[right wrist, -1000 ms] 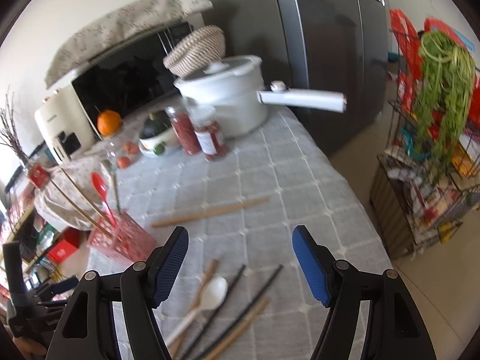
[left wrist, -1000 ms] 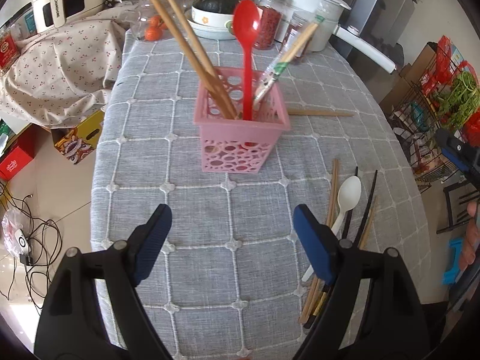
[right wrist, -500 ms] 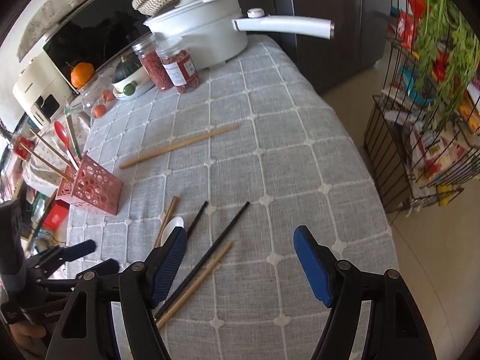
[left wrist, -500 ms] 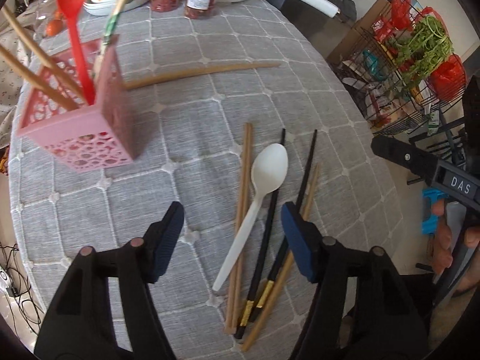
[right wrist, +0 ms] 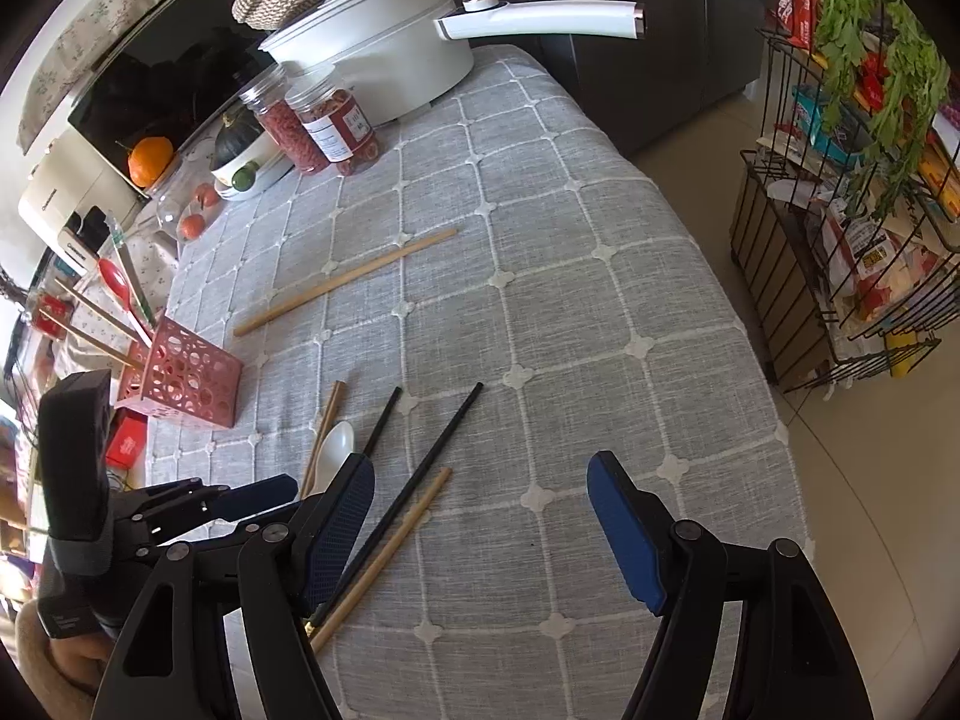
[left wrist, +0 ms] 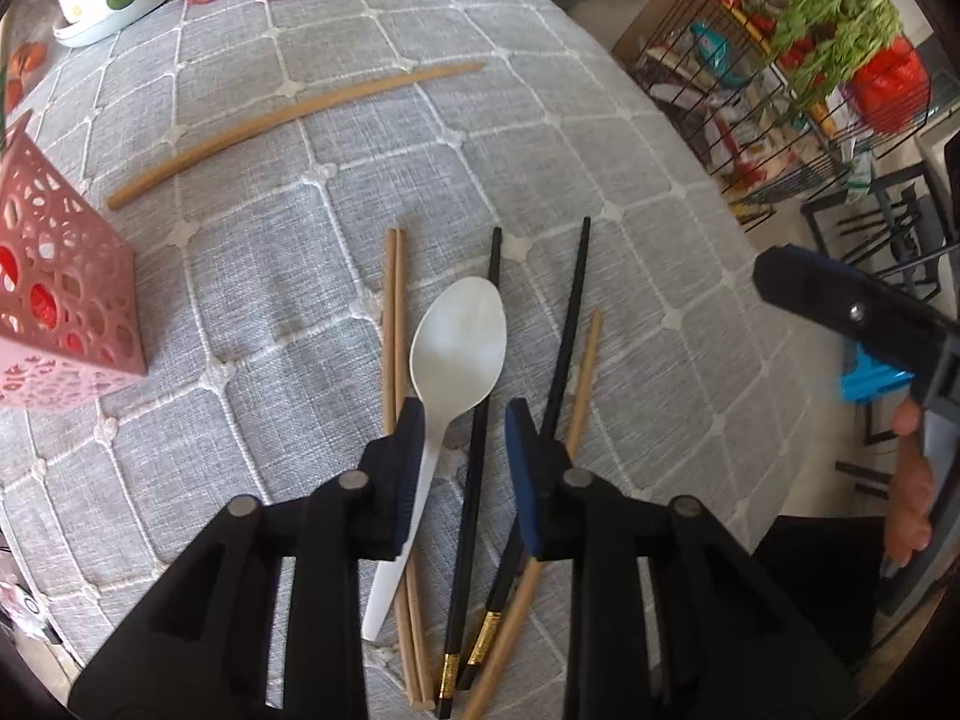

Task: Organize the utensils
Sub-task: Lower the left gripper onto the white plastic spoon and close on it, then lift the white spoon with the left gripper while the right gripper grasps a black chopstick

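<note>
A white plastic spoon (left wrist: 457,339) lies on the grey cloth among loose brown and black chopsticks (left wrist: 571,312). My left gripper (left wrist: 463,414) is low over them, jaws narrowed and straddling the spoon's handle and one black chopstick (left wrist: 480,420), not closed on either. The pink utensil basket (left wrist: 57,276) stands to the left and holds a red spoon (right wrist: 117,288) and chopsticks. A long wooden chopstick (left wrist: 288,114) lies beyond. My right gripper (right wrist: 480,504) is open and empty above the table's near right part. The white spoon also shows in the right wrist view (right wrist: 337,450).
A white pot (right wrist: 384,54), two red jars (right wrist: 324,126), a bowl with a squash (right wrist: 240,156) and an orange (right wrist: 150,159) stand at the table's far end. A wire rack with greens (right wrist: 864,138) stands on the floor to the right, past the table edge.
My left gripper has swung right from the basket, dropped down over the loose utensils and narrowed its jaws around the white spoon's handle. My right gripper has tilted down over the table.
</note>
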`<state>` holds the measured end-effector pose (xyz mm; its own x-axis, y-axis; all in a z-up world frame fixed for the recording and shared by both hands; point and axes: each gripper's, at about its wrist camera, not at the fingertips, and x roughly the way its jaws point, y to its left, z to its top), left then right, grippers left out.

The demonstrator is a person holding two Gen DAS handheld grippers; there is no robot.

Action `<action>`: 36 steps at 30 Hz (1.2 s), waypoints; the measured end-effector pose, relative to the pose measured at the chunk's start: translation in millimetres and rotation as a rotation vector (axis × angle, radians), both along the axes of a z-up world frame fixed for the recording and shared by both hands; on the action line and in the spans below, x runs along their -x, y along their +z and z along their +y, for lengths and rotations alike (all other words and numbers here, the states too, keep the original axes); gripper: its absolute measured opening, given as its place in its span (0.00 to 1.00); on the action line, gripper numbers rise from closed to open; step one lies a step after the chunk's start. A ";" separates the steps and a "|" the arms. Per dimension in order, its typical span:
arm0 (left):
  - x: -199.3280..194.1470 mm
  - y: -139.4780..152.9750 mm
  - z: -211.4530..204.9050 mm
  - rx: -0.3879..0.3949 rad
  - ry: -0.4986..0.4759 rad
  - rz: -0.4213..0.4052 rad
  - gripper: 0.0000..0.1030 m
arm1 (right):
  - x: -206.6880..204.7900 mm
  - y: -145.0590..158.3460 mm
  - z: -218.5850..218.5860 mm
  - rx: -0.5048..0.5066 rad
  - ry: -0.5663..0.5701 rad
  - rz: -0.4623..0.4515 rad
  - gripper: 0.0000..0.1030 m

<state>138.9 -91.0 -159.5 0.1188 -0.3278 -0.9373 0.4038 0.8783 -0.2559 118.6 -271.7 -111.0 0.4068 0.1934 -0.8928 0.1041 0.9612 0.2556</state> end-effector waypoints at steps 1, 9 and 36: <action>0.1 -1.2 -1.7 -0.019 -0.005 -0.004 0.25 | 0.5 -0.4 -2.2 -0.001 -0.004 0.001 0.73; -1.0 -11.2 -10.9 -0.090 -0.022 -0.003 0.18 | 5.1 -1.3 -13.6 -0.004 -0.027 -0.001 0.73; 2.6 68.3 23.7 0.164 0.175 -0.336 0.10 | 2.0 -21.5 -13.2 -0.036 -0.033 0.065 0.73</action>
